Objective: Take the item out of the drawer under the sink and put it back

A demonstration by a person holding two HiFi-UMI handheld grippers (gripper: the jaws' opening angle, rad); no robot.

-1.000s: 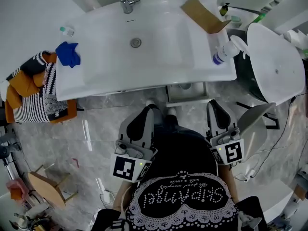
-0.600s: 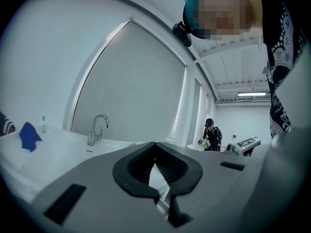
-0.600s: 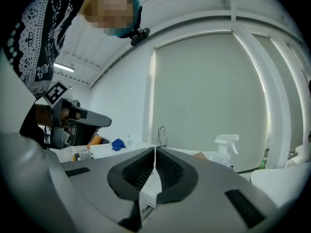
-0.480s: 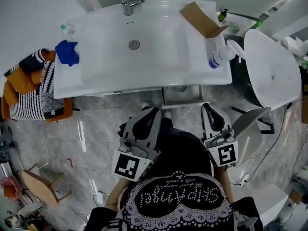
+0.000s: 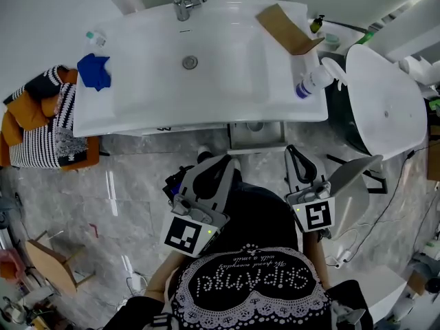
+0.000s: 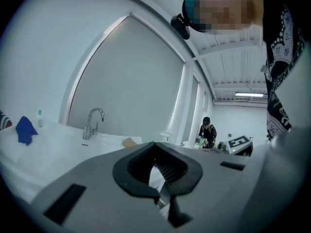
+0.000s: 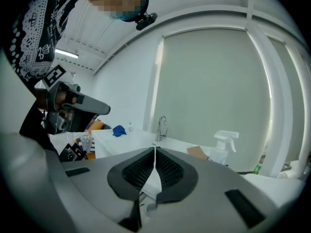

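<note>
Since one second earlier, the left gripper has drifted sideways and now leans rightward, while the right gripper has barely shifted. Head view: both grippers are held close to the body, well apart from the small grey drawer, which stands partly pulled out below the front edge of the white washbasin counter. A small round item lies inside the drawer; its kind cannot be made out. Left gripper view: the jaws meet at the tips with nothing between them, and the camera looks across the counter top toward the chrome faucet. The drawer is hidden below the gripper body. Right gripper view: the jaws are closed to a thin seam and empty. The white spray bottle shows ahead, and the drawer is again out of sight. The step in hand appears to be the approach: lower one gripper to drawer height, part its jaws before entering, and close on the item only once it sits squarely between the pads.
</note>
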